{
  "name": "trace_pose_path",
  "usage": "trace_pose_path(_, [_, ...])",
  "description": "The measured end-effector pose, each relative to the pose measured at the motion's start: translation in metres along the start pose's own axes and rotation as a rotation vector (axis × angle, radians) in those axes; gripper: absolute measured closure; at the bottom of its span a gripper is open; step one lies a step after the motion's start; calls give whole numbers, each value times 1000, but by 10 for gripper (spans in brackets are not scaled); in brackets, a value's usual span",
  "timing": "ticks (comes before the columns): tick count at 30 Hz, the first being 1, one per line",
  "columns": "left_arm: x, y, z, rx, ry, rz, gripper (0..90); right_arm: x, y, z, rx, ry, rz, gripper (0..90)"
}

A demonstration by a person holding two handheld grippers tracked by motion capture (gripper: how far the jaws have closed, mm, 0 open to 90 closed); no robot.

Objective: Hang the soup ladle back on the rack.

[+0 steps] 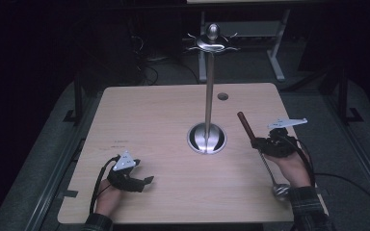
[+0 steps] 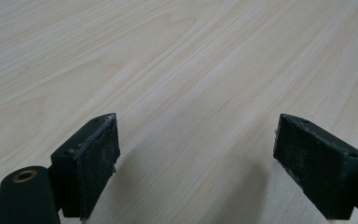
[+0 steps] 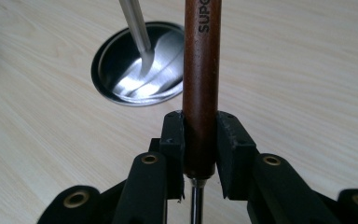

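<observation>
Light wood table (image 1: 164,120), dark room. Steel stand (image 1: 207,137) upright at centre. Right gripper (image 1: 262,144) clamps ladle (image 1: 248,127), brown handle pointing away and up-left, bowl near person. Left gripper (image 1: 147,180) wide, empty.

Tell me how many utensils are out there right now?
1: a brown-handled ladle clamped in the right gripper, bowl toward the person. The stand's hooks look bare; the dark background may hide something.

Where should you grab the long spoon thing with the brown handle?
Best on the brown wooden handle, squeezed from its two sides. It is straight, round and thicker than the thin metal shank leading to the bowl. The right hand-held gripper already holds it like that, near the handle's lower end.
</observation>
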State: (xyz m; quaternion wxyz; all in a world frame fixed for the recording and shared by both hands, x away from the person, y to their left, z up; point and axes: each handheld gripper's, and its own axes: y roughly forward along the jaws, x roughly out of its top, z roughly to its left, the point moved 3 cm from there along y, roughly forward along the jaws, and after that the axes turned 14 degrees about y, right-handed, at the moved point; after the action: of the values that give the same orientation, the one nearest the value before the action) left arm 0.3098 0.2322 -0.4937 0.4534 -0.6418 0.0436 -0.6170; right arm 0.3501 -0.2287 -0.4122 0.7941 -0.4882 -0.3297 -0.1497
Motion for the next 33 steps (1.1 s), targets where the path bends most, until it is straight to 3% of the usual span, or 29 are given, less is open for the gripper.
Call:
trace_pose_path(10, [0,1,-1,-1,-6,-6,140,6,-13,4,31,-15,-97,740])
trace_pose_path(18, [0,0,1,-3,12,9,140,12,-25,5,68,-16,-191,740])
trace_pose_path(33, [0,0,1,-3,11,10,140,34,-35,18,120,-48,-306,740])
